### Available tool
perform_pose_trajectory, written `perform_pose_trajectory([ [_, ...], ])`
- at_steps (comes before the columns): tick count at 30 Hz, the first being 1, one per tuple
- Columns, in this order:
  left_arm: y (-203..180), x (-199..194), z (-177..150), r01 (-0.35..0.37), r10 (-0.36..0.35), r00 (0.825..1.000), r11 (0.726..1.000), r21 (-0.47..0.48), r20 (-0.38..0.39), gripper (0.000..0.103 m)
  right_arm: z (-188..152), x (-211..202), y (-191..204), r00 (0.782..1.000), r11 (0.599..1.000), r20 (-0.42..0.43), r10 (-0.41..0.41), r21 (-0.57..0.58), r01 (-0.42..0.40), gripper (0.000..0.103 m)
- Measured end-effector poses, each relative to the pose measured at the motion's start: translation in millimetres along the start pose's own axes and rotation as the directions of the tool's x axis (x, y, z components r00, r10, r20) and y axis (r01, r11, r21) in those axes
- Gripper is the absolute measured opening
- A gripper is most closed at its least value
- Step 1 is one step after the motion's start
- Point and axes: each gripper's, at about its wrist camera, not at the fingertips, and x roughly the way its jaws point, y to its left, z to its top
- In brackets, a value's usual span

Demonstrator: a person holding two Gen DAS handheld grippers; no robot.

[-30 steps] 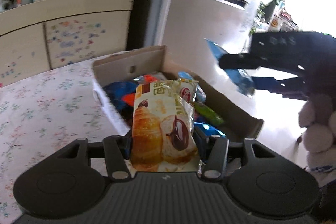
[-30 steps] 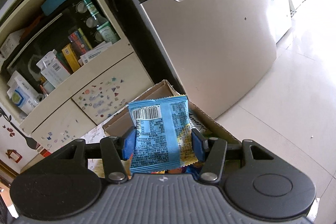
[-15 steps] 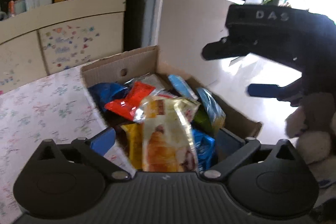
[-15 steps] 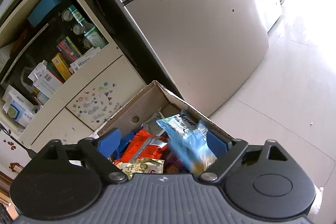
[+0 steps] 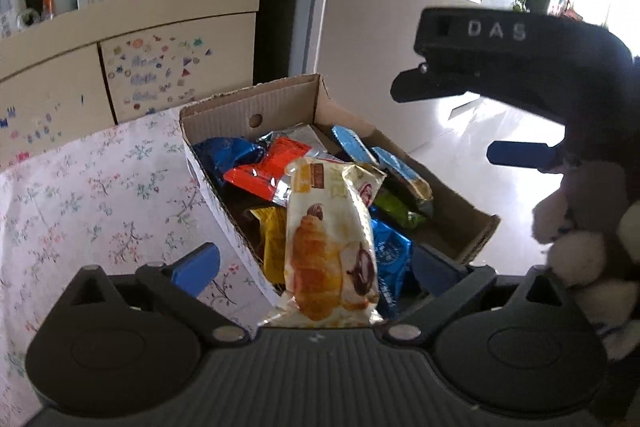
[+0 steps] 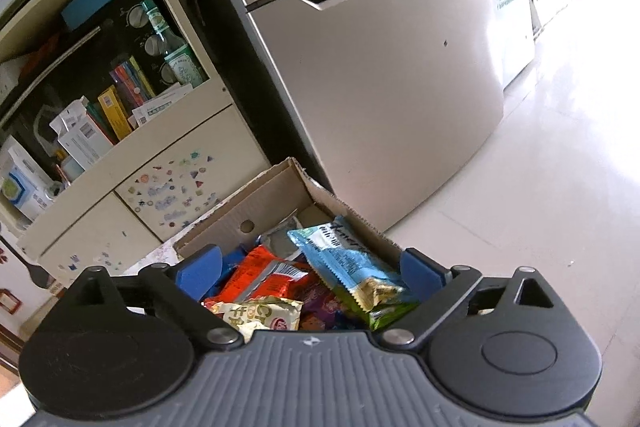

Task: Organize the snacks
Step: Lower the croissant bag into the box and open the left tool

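Both snack packets have left the grippers since a second ago: the croissant packet [image 5: 330, 247] now lies atop the pile in the cardboard box [image 5: 248, 99], and the light-blue packet [image 6: 348, 267] rests against the box's right wall. The left gripper [image 5: 316, 263] hangs above the box's near end with its jaws spread wide, touching nothing. The right gripper [image 6: 310, 265] has its jaws opening, with no packet pressed between its two blue pads. One box stands on the floral tablecloth [image 5: 80, 195], and it holds roughly eight or nine packets, among them an orange packet [image 5: 266, 169], a dark-blue packet [image 5: 228, 151], a yellow packet [image 5: 272, 235] and a green packet [image 5: 394, 207]; an exact count is hard, as they overlap. Only the left wrist view shows the tablecloth, the right gripper's black body marked "DAS" and a fluffy white sleeve [image 5: 576, 239] beside it. Only the right wrist view shows the long bright floor [image 6: 540, 167] running past the single refrigerator [image 6: 360, 67]. Both views take in the cream shelf unit [image 6: 168, 163] stacked with boxes and bottles.
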Motion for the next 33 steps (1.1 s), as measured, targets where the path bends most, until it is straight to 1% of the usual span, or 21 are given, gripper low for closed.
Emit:
perform_pose_trajectory([
  [3, 5, 1, 2, -0.001, -0.001, 0.999, 0.999, -0.044, -0.041, 0.102, -1, -3, 7, 0.999, 0.997, 0.025, -0.046, -0.057, 0.047, 0.102],
  [7, 3, -3, 0, -0.061, 0.061, 0.998, 0.998, -0.010, -0.036, 0.102, -3, -4, 10, 0.995, 0.991, 0.044, -0.085, -0.098, 0.089, 0.103],
  [10, 2, -6, -1, -0.091, 0.090, 0.995, 0.996, -0.007, -0.043, 0.102, -2, -5, 8, 0.993, 0.988, 0.042, -0.109, -0.101, 0.113, 0.103],
  [13, 5, -5, -1, -0.119, 0.118, 0.991, 0.993, -0.009, -0.065, 0.102, -5, -5, 10, 0.989, 0.978, 0.035, -0.142, -0.148, 0.145, 0.103],
  [16, 9, -4, -2, -0.149, 0.147, 0.985, 0.989, -0.022, -0.086, 0.102, -9, -3, 9, 0.983, 0.968, 0.008, -0.183, -0.173, 0.181, 0.103],
  [19, 13, -3, -2, -0.177, 0.172, 0.979, 0.984, -0.032, -0.107, 0.102, -10, -4, 7, 0.979, 0.962, -0.010, -0.204, -0.189, 0.199, 0.103],
  [25, 18, 0, -1, -0.223, 0.219, 0.966, 0.975, -0.011, -0.139, 0.102, -18, -10, 7, 0.964, 0.935, -0.003, -0.266, -0.244, 0.258, 0.103],
  [28, 17, 0, 2, -0.234, 0.234, 0.963, 0.972, 0.014, -0.136, 0.102, -23, -11, 7, 0.959, 0.927, -0.013, -0.284, -0.261, 0.271, 0.103],
  [33, 18, 0, 10, -0.247, 0.249, 0.958, 0.968, 0.034, -0.142, 0.102, -25, -10, 5, 0.957, 0.929, -0.042, -0.288, -0.256, 0.268, 0.103],
])
